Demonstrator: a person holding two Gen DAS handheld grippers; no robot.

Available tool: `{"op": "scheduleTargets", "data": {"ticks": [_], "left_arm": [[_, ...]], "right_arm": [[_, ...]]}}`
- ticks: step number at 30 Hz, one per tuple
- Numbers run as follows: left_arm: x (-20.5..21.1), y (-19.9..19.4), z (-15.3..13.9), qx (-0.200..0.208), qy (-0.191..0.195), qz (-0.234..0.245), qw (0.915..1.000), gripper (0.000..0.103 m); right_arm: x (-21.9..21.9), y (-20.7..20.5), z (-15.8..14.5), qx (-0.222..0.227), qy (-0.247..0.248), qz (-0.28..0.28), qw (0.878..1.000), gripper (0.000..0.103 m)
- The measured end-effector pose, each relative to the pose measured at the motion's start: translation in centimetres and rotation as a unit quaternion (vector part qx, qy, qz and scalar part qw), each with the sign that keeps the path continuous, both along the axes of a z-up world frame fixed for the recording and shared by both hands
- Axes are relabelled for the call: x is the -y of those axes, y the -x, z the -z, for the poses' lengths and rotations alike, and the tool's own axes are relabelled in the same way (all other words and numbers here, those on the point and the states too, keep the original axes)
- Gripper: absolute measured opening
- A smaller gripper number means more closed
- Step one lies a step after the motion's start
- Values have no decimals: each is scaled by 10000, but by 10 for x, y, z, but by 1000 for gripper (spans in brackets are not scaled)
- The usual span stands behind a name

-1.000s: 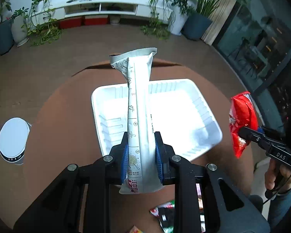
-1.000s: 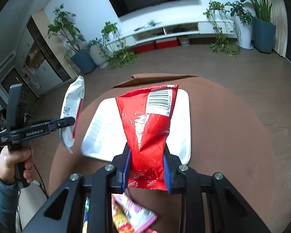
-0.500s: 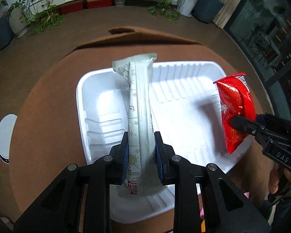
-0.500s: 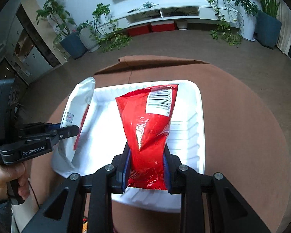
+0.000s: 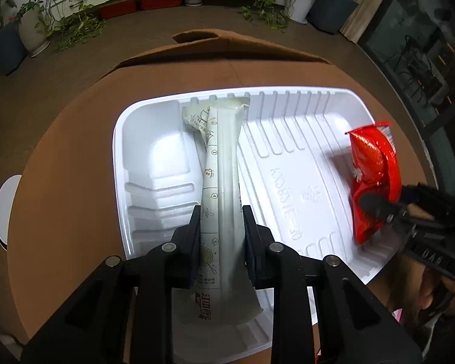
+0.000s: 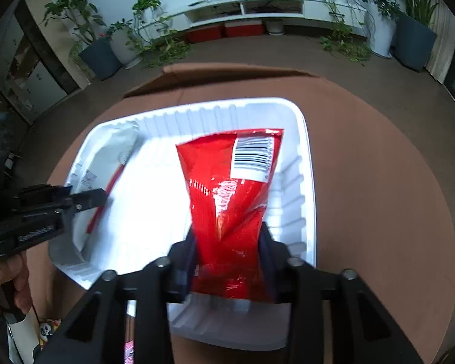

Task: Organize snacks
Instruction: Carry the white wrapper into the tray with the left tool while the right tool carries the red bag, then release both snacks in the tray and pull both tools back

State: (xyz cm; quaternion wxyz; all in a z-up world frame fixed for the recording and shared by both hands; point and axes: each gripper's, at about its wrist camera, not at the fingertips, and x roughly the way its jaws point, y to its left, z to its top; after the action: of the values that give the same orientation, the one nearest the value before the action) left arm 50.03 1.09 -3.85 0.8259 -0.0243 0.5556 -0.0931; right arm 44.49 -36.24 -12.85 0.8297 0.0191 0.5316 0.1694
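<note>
A white ribbed plastic tray point(image 5: 288, 163) lies on the round brown table point(image 5: 60, 166). My left gripper point(image 5: 222, 212) is shut on a long white snack packet point(image 5: 221, 170) and holds it low over the tray's left half. My right gripper point(image 6: 227, 236) is shut on a red snack bag point(image 6: 230, 182) with a barcode and holds it low over the tray's point(image 6: 300, 139) right half. The red bag point(image 5: 374, 176) also shows at the right in the left wrist view. The white packet point(image 6: 118, 148) shows at the left in the right wrist view.
More snack packets point(image 6: 50, 327) lie near the table's front edge, mostly hidden. A folded brown flap point(image 5: 203, 35) sticks up at the table's far edge. A white round object point(image 5: 6, 203) stands on the floor left of the table. Potted plants line the far wall.
Both grippers have moved forward and down over the tray with their packets. The white packet and the red bag now hang much closer to the tray floor.
</note>
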Motion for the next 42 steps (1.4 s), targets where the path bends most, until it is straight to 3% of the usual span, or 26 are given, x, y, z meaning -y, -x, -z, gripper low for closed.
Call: {"op": "scheduleTargets", "data": {"ticks": [4, 7, 9, 11, 12, 14, 16, 18, 19, 21, 25, 27, 32, 35, 39, 42], "left_arm": [[-12, 11, -12, 56, 41, -28, 10000, 22], [-21, 20, -25, 148, 109, -109, 9998, 25], [-27, 33, -43, 361, 143, -170, 9991, 35], [-35, 48, -65, 659, 296, -212, 9972, 70], [-39, 61, -81, 894, 438, -197, 9948, 77], [-47, 81, -102, 1237, 676, -166, 9899, 101], [-61, 114, -129, 1924, 1170, -270, 9739, 103], [-79, 154, -153, 2741, 1811, -412, 9436, 103], [-83, 168, -160, 2912, 1864, -470, 9371, 103], [-88, 206, -175, 3277, 1731, -562, 9271, 103], [-93, 272, -187, 3837, 1159, -812, 9125, 103], [-99, 297, -186, 3812, 1061, -1019, 9127, 103], [-112, 343, -169, 2800, 479, -1736, 9430, 103], [-123, 388, -157, 2799, 664, -2217, 9317, 103], [-119, 433, -129, 2581, 1019, -2145, 9365, 103], [-110, 468, -117, 2764, 853, -1976, 9366, 103]], "right_arm": [[1, 6, -6, 154, -14, 2, 9999, 53], [5, 14, -23, 414, -128, 22, 9991, 70], [10, 25, -42, 748, -191, 70, 9970, 81], [15, 34, -61, 976, -244, 81, 9949, 88], [18, 41, -72, 1101, -278, 84, 9935, 92], [26, 57, -93, 1316, -401, 57, 9905, 95], [40, 81, -114, 1642, -834, 18, 9829, 96], [61, 109, -132, 1980, -1545, 126, 9679, 103], [72, 123, -140, 2098, -1956, 212, 9577, 103], [85, 146, -151, 2267, -2385, 284, 9439, 103], [95, 202, -168, 2659, -2363, 150, 9345, 103], [100, 228, -173, 2783, -2352, 195, 9310, 103], [116, 297, -173, 3156, -2148, 480, 9230, 103], [118, 333, -169, 3217, -1910, 531, 9258, 103], [119, 363, -154, 2847, -1432, 780, 9446, 103], [134, 373, -134, 2296, -1549, 1174, 9537, 103]]}}
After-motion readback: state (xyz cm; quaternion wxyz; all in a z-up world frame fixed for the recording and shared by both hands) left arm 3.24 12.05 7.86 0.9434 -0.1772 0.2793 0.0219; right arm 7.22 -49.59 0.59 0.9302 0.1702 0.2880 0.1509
